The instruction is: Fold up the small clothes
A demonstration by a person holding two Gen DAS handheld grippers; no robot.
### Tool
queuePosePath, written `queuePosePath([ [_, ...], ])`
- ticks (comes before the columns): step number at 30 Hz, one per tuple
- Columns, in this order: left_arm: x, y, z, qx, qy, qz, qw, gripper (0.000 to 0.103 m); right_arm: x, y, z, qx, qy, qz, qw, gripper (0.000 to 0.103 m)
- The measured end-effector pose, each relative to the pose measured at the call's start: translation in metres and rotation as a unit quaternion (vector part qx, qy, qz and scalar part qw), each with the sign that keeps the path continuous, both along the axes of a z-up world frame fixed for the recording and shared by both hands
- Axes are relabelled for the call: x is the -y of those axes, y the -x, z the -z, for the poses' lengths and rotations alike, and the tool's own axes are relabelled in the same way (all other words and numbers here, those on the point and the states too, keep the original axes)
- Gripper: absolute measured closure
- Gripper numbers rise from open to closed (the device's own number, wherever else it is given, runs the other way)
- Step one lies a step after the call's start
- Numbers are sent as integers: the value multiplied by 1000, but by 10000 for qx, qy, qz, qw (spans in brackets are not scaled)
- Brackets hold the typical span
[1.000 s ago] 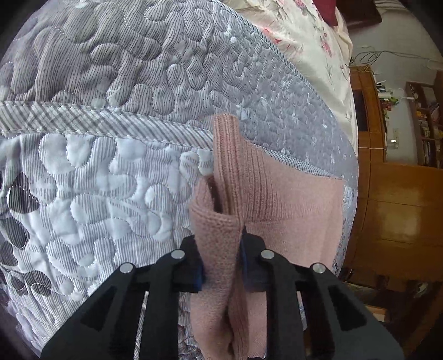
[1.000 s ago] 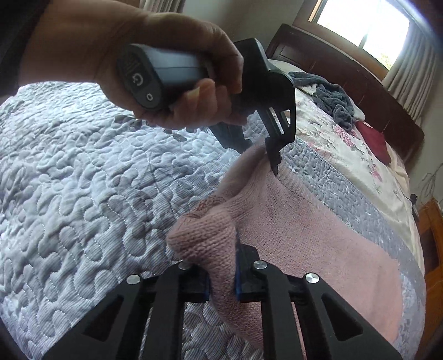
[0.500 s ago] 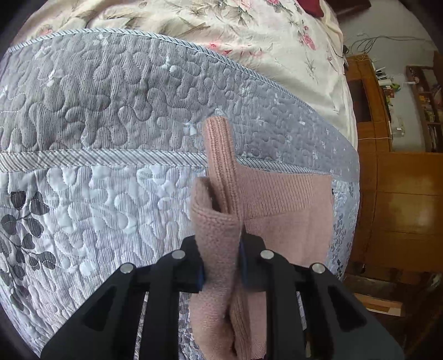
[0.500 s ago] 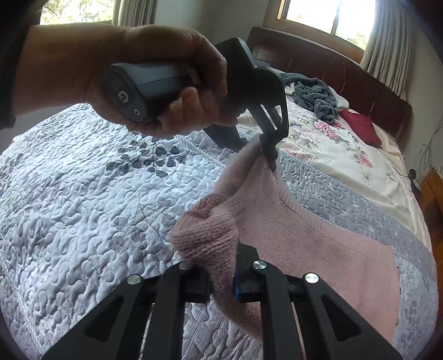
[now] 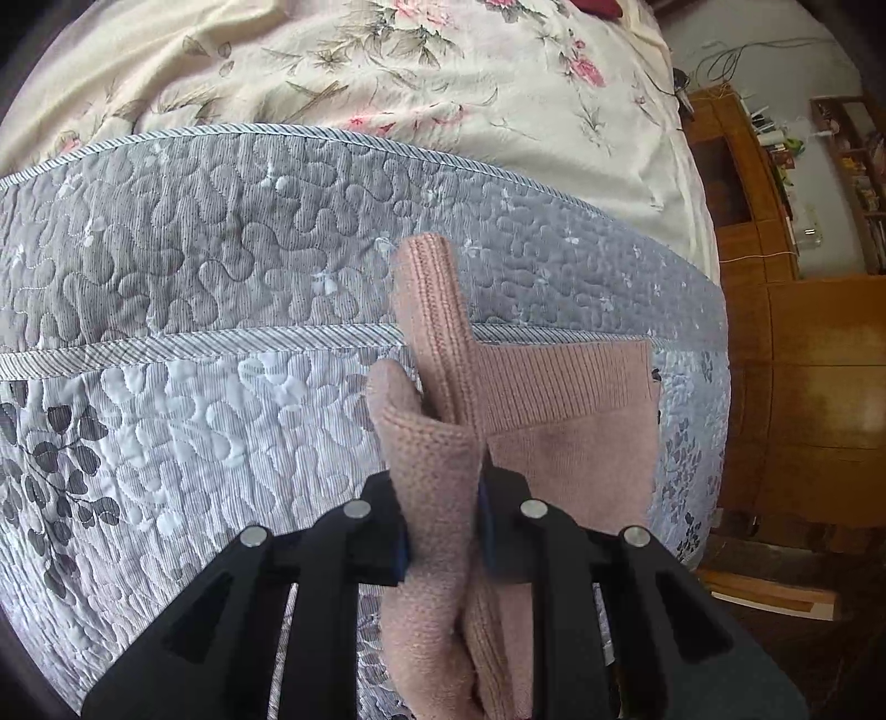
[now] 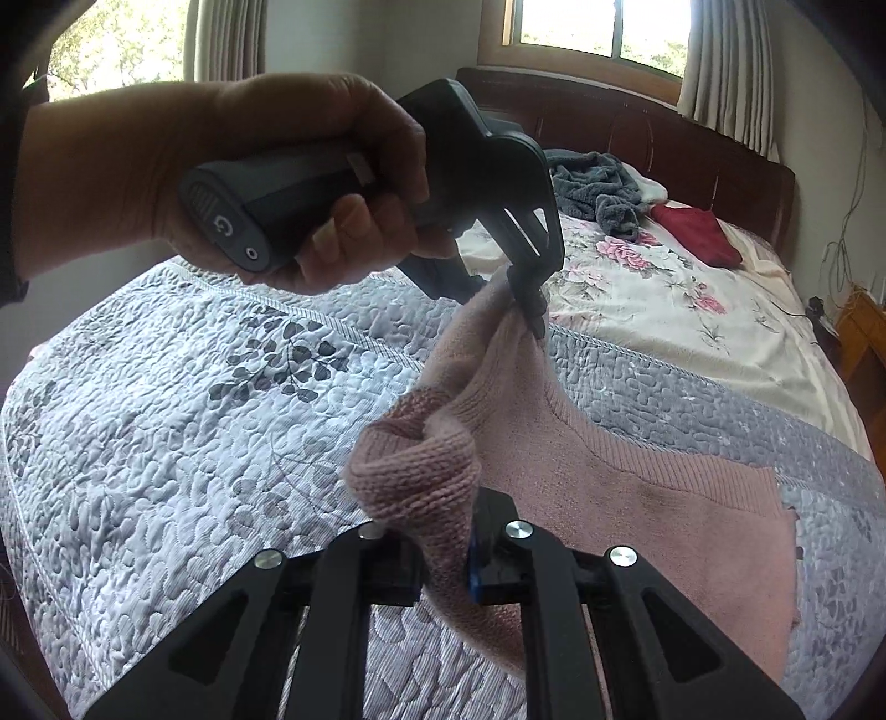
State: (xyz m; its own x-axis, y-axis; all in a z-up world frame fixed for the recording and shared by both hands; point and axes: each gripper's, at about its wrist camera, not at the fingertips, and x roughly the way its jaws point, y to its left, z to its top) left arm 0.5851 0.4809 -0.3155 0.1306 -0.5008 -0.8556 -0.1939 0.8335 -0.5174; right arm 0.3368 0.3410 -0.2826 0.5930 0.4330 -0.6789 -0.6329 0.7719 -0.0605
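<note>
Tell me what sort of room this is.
A bedroom, almost certainly. A grey quilted bedspread and a floral sheet cover a large bed with a dark wooden headboard, below a curtained window. Wooden cabinets stand beside it.

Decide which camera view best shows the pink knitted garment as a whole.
The right wrist view: the pink knitted garment shows lifted by the left gripper and right gripper, its far part on the quilt. The left wrist view shows bunched folds.
</note>
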Motion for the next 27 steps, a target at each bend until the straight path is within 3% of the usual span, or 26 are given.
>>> queuePosePath([
  [27,75,-20,-48,127,-533,211,9983,86,75,-16,-38,-149,-797,602,9949,92],
])
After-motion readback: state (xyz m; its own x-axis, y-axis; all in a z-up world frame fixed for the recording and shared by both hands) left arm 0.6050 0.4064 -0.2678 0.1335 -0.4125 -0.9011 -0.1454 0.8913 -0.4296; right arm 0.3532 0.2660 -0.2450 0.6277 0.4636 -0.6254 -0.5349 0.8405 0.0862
